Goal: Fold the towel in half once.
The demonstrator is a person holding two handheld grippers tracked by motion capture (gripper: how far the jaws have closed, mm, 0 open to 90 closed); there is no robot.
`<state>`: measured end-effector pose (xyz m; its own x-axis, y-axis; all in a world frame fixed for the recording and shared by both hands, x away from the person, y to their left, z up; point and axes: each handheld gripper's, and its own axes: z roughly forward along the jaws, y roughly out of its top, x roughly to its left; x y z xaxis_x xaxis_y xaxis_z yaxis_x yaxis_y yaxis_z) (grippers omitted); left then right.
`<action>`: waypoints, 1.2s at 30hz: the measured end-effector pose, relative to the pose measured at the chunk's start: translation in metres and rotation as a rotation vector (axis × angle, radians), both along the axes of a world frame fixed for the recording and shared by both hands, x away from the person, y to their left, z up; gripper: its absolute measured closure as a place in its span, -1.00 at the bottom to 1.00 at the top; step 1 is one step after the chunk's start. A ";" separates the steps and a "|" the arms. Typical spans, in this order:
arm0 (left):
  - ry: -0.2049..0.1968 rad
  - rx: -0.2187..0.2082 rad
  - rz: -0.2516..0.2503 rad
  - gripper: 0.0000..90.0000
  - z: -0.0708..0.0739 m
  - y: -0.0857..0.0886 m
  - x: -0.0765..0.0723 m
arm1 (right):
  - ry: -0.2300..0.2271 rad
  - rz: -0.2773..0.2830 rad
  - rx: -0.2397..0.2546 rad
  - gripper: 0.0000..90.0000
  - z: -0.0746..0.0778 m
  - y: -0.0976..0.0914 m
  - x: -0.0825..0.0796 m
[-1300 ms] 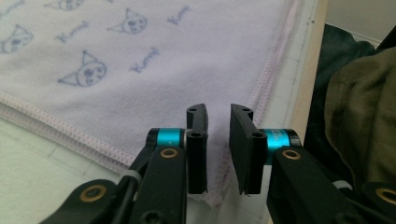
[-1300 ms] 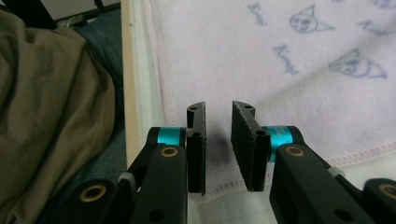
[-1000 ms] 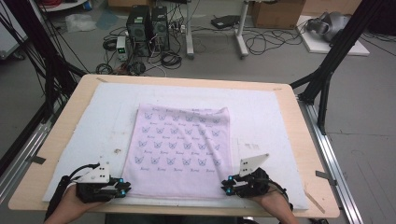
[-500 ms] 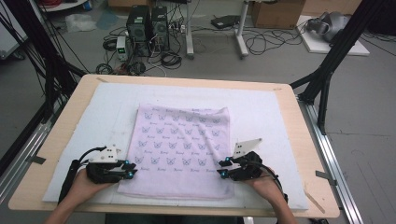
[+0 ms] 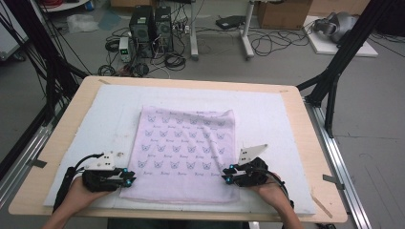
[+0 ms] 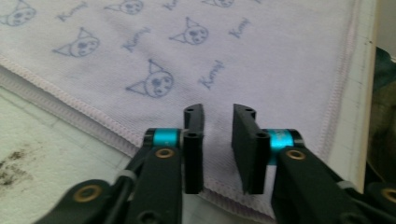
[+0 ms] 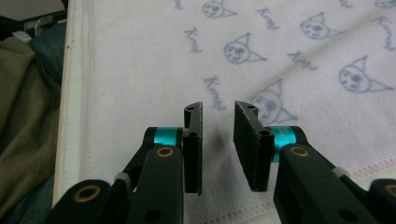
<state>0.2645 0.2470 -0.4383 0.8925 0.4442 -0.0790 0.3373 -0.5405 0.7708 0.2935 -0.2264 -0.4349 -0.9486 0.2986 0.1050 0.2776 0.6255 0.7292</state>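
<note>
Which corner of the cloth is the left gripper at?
The near left corner of the cloth. The left gripper sits over it with jaws apart. The right gripper is at the near right corner; both far corners lie untouched.

One towel [image 5: 184,151], two grippers [image 5: 128,180], one mat [image 5: 279,119]

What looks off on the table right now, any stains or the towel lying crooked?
The white mat has dark smudges left of the towel, near the left gripper. The towel lies flat, slightly skewed, with faint wrinkles.
</note>
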 end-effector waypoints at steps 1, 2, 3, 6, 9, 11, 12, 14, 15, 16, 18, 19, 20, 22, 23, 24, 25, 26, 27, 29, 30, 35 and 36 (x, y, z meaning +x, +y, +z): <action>0.001 -0.001 -0.002 0.61 0.000 0.000 0.001 | -0.004 0.001 -0.005 0.59 0.000 0.001 -0.001; 0.001 -0.004 -0.001 0.61 0.000 -0.001 0.002 | -0.003 0.002 -0.005 0.58 0.000 0.001 -0.001; -0.002 -0.004 0.001 0.60 0.000 -0.002 0.004 | -0.003 -0.001 -0.004 0.58 0.000 0.001 0.000; -0.007 -0.016 0.016 0.58 0.002 -0.002 0.011 | -0.010 -0.011 0.012 0.55 0.003 -0.001 0.003; -0.028 -0.030 0.038 0.54 0.009 -0.001 0.024 | -0.026 -0.034 0.021 0.54 0.009 -0.003 0.012; -0.038 -0.046 0.054 0.54 0.016 -0.002 0.037 | -0.040 -0.046 0.032 0.53 0.015 -0.003 0.022; -0.040 -0.048 0.059 0.54 0.020 -0.003 0.044 | -0.049 -0.055 0.028 0.52 0.018 -0.003 0.028; -0.034 -0.070 0.074 0.55 0.025 -0.004 0.059 | -0.055 -0.071 0.036 0.52 0.024 -0.002 0.043; -0.043 -0.075 0.084 0.55 0.027 -0.006 0.066 | -0.058 -0.077 0.037 0.51 0.025 -0.002 0.049; -0.050 -0.072 0.086 0.55 0.029 -0.007 0.073 | -0.066 -0.082 0.037 0.51 0.027 -0.001 0.056; -0.058 -0.087 0.111 0.55 0.032 -0.009 0.087 | -0.067 -0.094 0.022 0.48 0.030 0.000 0.071; -0.057 -0.097 0.123 0.55 0.033 -0.009 0.093 | -0.082 -0.107 0.027 0.49 0.032 0.000 0.078; -0.072 -0.108 0.135 0.56 0.035 -0.009 0.100 | -0.085 -0.120 0.031 0.48 0.033 -0.001 0.087; -0.068 -0.108 0.152 0.61 0.038 -0.010 0.113 | -0.086 -0.146 0.033 0.48 0.036 -0.004 0.101; -0.064 -0.105 0.158 0.63 0.040 -0.009 0.120 | -0.081 -0.159 0.029 0.47 0.038 -0.005 0.108; -0.062 -0.105 0.162 0.64 0.041 -0.009 0.124 | -0.082 -0.171 0.032 0.47 0.040 -0.006 0.115; -0.063 -0.106 0.167 0.64 0.044 -0.009 0.129 | -0.081 -0.177 0.037 0.46 0.042 -0.007 0.118; -0.067 -0.109 0.173 0.64 0.046 -0.009 0.133 | -0.084 -0.180 0.041 0.45 0.045 -0.007 0.122; -0.068 -0.111 0.176 0.64 0.048 -0.008 0.136 | -0.096 -0.182 0.046 0.45 0.048 -0.007 0.125; -0.077 -0.116 0.183 0.64 0.052 -0.007 0.143 | -0.102 -0.189 0.051 0.43 0.052 -0.007 0.130; -0.076 -0.118 0.183 0.64 0.053 -0.006 0.146 | -0.107 -0.191 0.053 0.43 0.054 -0.007 0.134; -0.065 -0.125 0.209 0.64 0.047 0.002 0.164 | -0.117 -0.226 0.074 0.43 0.044 -0.014 0.148; -0.062 -0.118 0.211 0.64 0.046 0.004 0.168 | -0.111 -0.236 0.071 0.43 0.040 -0.015 0.151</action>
